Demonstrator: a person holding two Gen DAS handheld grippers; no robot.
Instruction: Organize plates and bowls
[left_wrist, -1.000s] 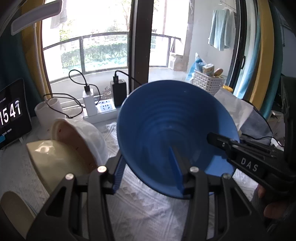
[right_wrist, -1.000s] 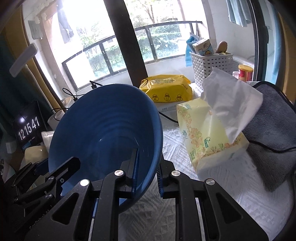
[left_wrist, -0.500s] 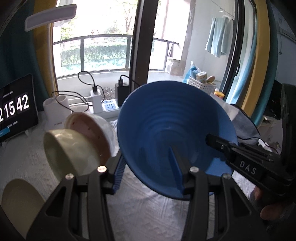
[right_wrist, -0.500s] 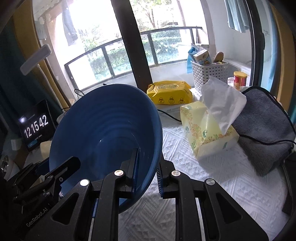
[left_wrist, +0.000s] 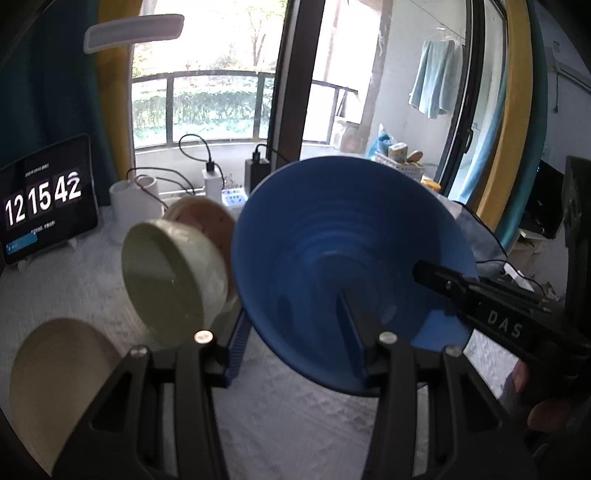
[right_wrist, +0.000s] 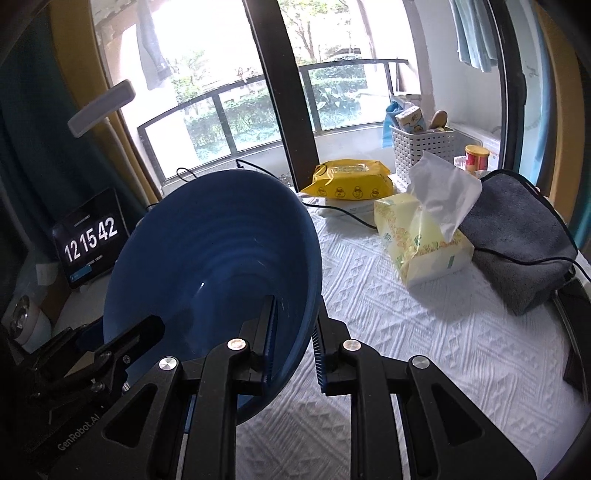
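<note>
1. Blue ribbed plastic bowl (left_wrist: 332, 251) is up off the table, tilted so its hollow faces both cameras; it hangs between the two grippers above the white textured tablecloth (right_wrist: 424, 332).
2. Left gripper (left_wrist: 295, 332) has one finger inside the bowl and the other outside its wall; its jaws are clamped on the bowl's near rim, fairly wide apart.
3. Right gripper (right_wrist: 293, 332) pinches the bowl's right-hand rim, one blue pad inside and one outside; jaws nearly together, closed on the thin wall.
4. In the left wrist view the right gripper's black finger lies across the bowl's right edge; part of a hand (left_wrist: 543, 410) shows behind it at the lower right.
5. Left of the bowl, a pale green round bowl (left_wrist: 166, 280) is tipped on its side with a pink-lined white bowl (left_wrist: 207, 218) just behind it; a cream round plate (left_wrist: 55, 384) sits nearer the camera, at the lower left.
6. Off to the right on the cloth: a yellow tissue pack (right_wrist: 421, 236) with a white sheet sticking up; a grey folded towel (right_wrist: 517, 236) just beside it; a yellow wet-wipe pack (right_wrist: 347, 181) further back.
7. A black tablet clock (left_wrist: 44, 199) stands at the far left.
</note>
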